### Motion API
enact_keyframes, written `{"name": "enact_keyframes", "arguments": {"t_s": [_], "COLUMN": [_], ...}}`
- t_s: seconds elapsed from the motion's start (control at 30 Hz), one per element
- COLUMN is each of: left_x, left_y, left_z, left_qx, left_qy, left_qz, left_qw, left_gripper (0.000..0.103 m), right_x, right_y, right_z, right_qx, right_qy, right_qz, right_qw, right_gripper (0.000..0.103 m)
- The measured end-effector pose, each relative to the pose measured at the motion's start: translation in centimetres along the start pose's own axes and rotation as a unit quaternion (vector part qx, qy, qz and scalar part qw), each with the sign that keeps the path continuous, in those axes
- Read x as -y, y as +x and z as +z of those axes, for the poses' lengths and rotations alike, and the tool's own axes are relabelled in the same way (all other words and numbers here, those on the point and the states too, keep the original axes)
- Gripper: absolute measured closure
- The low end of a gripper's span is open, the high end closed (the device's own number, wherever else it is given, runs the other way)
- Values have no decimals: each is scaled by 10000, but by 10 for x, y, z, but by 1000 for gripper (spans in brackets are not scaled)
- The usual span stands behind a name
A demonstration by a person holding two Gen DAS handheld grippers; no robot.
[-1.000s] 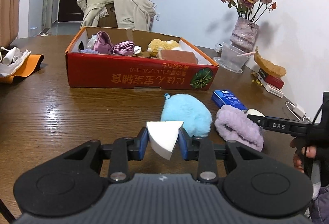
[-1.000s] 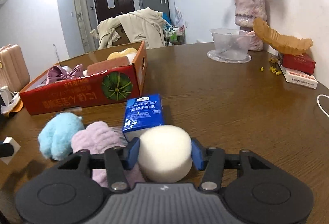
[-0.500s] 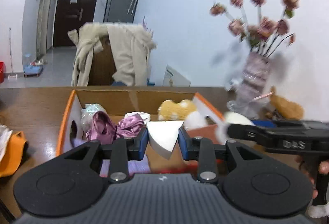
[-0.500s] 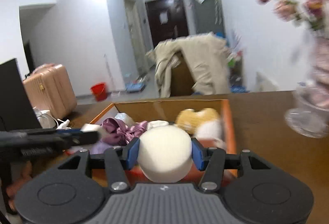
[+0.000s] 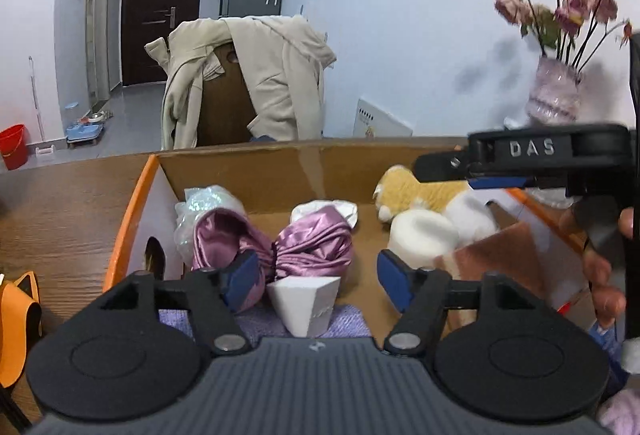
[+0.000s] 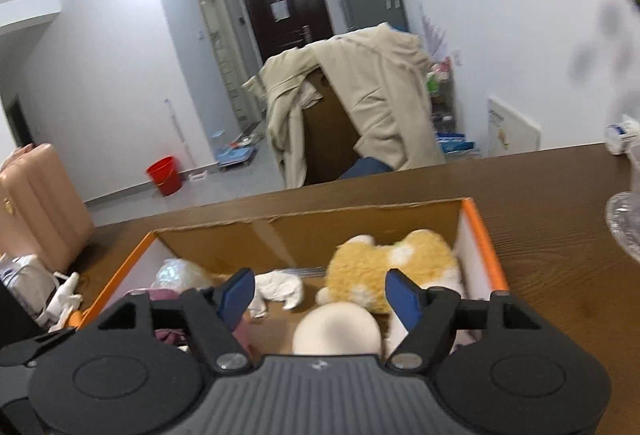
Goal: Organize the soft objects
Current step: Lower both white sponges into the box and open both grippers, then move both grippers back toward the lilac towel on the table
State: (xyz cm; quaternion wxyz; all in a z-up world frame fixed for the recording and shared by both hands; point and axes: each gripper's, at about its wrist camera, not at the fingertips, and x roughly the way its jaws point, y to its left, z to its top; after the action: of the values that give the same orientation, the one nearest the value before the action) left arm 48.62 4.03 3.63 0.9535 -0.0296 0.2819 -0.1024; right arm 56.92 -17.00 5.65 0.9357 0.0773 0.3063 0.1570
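Both grippers hover over the open cardboard box [image 5: 280, 171]. My left gripper [image 5: 318, 277] is open; the white wedge sponge [image 5: 306, 305] lies loose below it on a purple cloth in the box. My right gripper [image 6: 320, 293] is open; the round white sponge [image 6: 336, 331] sits in the box under it, also in the left wrist view [image 5: 424, 237]. The box [image 6: 360, 231] also holds a pink satin scrunchie [image 5: 280, 247], a yellow plush toy [image 6: 392, 263], a white cloth [image 6: 278, 289] and a brown sponge [image 5: 496, 255].
The box stands on a brown wooden table [image 6: 560, 203]. A vase of dried roses [image 5: 554, 95] stands at the right. A chair draped with a beige coat [image 5: 248, 83] is behind the table. An orange item [image 5: 20, 319] lies at the left.
Both grippers moved forward over the box and opened. The wedge sponge and the round sponge left the jaws and now lie in the box.
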Motion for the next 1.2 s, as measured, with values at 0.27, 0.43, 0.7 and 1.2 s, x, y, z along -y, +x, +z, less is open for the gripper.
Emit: {"name": "enact_keyframes", "arguments": {"t_s": [0.27,0.43,0.7,1.2], "left_x": [13,35,48,45], "left_y": [-37,-87,-177,-242], "left_z": [12,7,-40,-142], "left_qx": [351,610,913,571], "left_qy": [1,169,312,-4], "left_qz": [-14,-128,-66,114], "left_qw": [9994,9979,9953,9983], "left_gripper": [28,22,15,13], "right_x": [-7,-11,-20,-28], "right_y": [-86,-158,-240,-282], "right_z": [-5,-28,-106,-217], "right_qx": [307,535,858,621], "right_qy": [-399,-770,-1015,-1069], "right_qz": [-275,-317,-328,-338], "right_qw": [9984,9951,9906,9917], "right_gripper": [27,19,14,14]}}
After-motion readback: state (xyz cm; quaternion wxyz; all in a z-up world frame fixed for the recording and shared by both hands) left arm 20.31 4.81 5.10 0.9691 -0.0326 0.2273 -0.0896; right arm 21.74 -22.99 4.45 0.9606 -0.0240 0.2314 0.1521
